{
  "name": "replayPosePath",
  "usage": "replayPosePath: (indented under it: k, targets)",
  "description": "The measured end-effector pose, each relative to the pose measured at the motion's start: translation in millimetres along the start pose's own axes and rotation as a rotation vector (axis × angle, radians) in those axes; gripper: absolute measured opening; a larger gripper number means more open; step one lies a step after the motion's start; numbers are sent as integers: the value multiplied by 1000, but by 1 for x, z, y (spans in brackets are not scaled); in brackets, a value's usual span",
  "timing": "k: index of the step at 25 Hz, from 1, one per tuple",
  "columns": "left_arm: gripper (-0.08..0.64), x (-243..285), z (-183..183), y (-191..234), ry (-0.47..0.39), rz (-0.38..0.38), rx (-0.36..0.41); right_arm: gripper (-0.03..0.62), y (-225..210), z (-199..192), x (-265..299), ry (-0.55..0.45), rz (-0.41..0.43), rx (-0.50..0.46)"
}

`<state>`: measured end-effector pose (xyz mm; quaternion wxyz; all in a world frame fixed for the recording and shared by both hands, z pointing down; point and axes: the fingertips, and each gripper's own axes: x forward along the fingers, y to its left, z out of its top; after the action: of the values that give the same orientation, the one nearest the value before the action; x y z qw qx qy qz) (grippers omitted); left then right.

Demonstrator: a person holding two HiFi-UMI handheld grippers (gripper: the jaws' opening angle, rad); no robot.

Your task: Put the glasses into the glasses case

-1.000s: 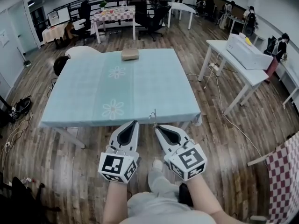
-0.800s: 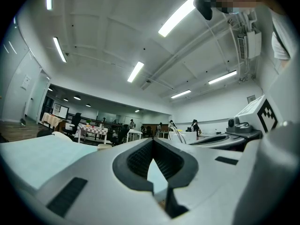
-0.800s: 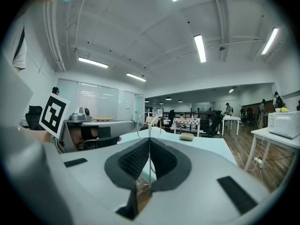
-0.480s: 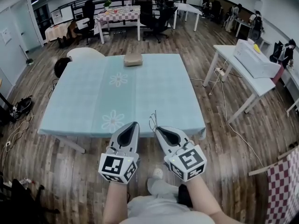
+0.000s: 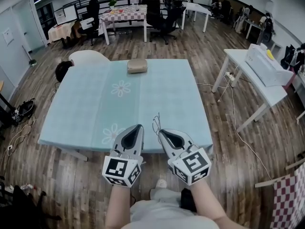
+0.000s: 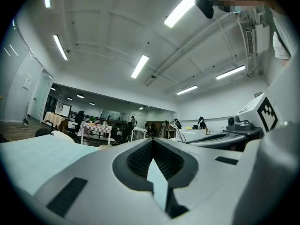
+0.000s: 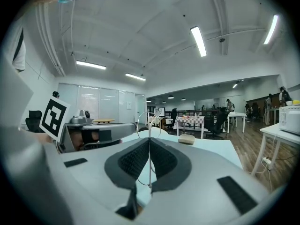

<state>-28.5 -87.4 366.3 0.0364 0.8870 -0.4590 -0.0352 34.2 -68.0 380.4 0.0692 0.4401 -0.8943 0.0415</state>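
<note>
A beige glasses case point(image 5: 137, 66) lies shut near the far edge of the light blue table point(image 5: 162, 94); it also shows small in the right gripper view as the case point(image 7: 186, 139). Thin wire-framed glasses point(image 5: 156, 120) stick up from my right gripper point(image 5: 161, 131), which is shut on them; the glasses point(image 7: 149, 120) rise between its pads. My left gripper point(image 5: 139, 127) is beside it, shut with nothing in it; its own view shows the left gripper point(image 6: 152, 142) closed at the tips. Both grippers hover at the table's near edge, far from the case.
A white table point(image 5: 248, 82) carrying a white machine point(image 5: 263, 65) stands to the right, with cables on the floor beside it. A checkered chair point(image 5: 289, 197) is at lower right. A round white seat point(image 5: 88, 57) sits at the table's far left corner.
Both grippers have moved forward together; the blue table has come nearer and its near edge now lies under their tips. The glasses stay in the right gripper.
</note>
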Motion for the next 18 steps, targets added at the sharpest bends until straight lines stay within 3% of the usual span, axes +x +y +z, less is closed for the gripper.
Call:
replayPosePath:
  k: [18]
  targets:
    - [8,74,5,34,15,38,32,14,-65,18,46,-20,28,6]
